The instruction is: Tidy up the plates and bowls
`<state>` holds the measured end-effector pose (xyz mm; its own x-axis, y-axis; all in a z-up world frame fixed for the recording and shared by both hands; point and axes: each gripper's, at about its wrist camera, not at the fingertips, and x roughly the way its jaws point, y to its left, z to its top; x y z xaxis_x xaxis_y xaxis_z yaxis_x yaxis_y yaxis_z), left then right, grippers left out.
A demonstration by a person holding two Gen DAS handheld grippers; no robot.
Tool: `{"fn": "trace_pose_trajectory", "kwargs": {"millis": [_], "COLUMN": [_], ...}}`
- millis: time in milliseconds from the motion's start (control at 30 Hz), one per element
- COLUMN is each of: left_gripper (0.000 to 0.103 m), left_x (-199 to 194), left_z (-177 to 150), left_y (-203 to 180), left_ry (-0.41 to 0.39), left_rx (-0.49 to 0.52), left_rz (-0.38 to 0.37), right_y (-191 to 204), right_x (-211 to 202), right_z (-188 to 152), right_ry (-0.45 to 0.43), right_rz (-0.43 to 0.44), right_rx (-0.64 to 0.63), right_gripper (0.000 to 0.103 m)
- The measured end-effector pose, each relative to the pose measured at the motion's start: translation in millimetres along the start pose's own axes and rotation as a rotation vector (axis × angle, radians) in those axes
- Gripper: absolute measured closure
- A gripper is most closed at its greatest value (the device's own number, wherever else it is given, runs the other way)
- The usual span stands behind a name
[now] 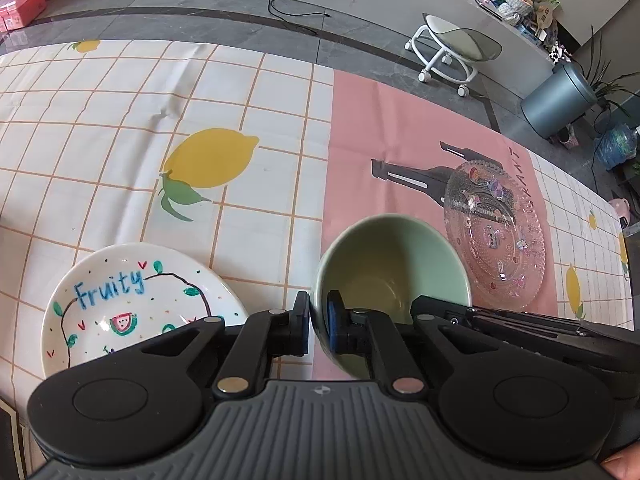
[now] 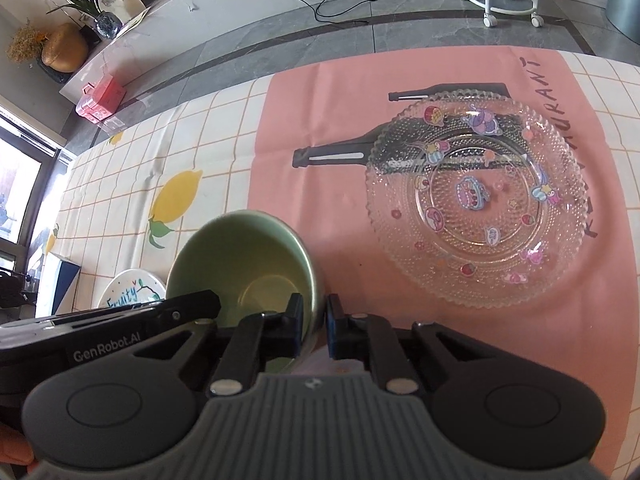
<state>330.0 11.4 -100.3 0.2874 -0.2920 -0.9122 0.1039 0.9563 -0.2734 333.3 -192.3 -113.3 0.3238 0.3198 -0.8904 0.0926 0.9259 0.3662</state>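
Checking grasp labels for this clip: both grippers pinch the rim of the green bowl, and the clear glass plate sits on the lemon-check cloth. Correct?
Not quite. Both grippers, left gripper and right gripper, do pinch the green bowl, but the clear glass plate sits on the pink mat, as the right wrist view shows.

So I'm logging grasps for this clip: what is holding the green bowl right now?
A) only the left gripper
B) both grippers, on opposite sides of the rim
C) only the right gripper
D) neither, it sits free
B: the left gripper and the right gripper each pinch the green bowl wall, on opposite sides of its rim.
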Motion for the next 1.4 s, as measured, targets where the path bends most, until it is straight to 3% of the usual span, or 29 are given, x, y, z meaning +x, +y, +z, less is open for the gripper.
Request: {"fn": "trace_pose_trajectory", "kwargs": {"millis": [200, 467, 867, 1100, 1400], "left_gripper": [0.095, 0.095, 0.094, 0.094, 0.094], "left_x": [-12, -76, -184, -192, -174], "left_z": [-6, -30, -120, -170, -206], "left_y": [-4, -18, -27, -8, 0], "left_ry": [-0.01, -0.076, -0.168, -0.145, -0.093], "left_rx": [0.005, 0.007, -0.018, -0.082, -0.084], "left_rz": [0.021, 0.05, 0.079, 0.054, 0.047], "right_y": [5, 21, 58, 59, 54], "right_x": [-8, -54, -154, -164, -149], "right_z": [-2, -22, -111, -168, -211], "right_ry": [-0.005, -0.033, -0.082, -0.045, 0.001], "right_rz": [0.0, 0.037, 0.122, 0.179, 0.127], "right_rx": [-0.004, -0.032, -0.141, -0.141, -0.146], "right_gripper": [0.094, 0.094, 0.094, 0.094, 0.094]}}
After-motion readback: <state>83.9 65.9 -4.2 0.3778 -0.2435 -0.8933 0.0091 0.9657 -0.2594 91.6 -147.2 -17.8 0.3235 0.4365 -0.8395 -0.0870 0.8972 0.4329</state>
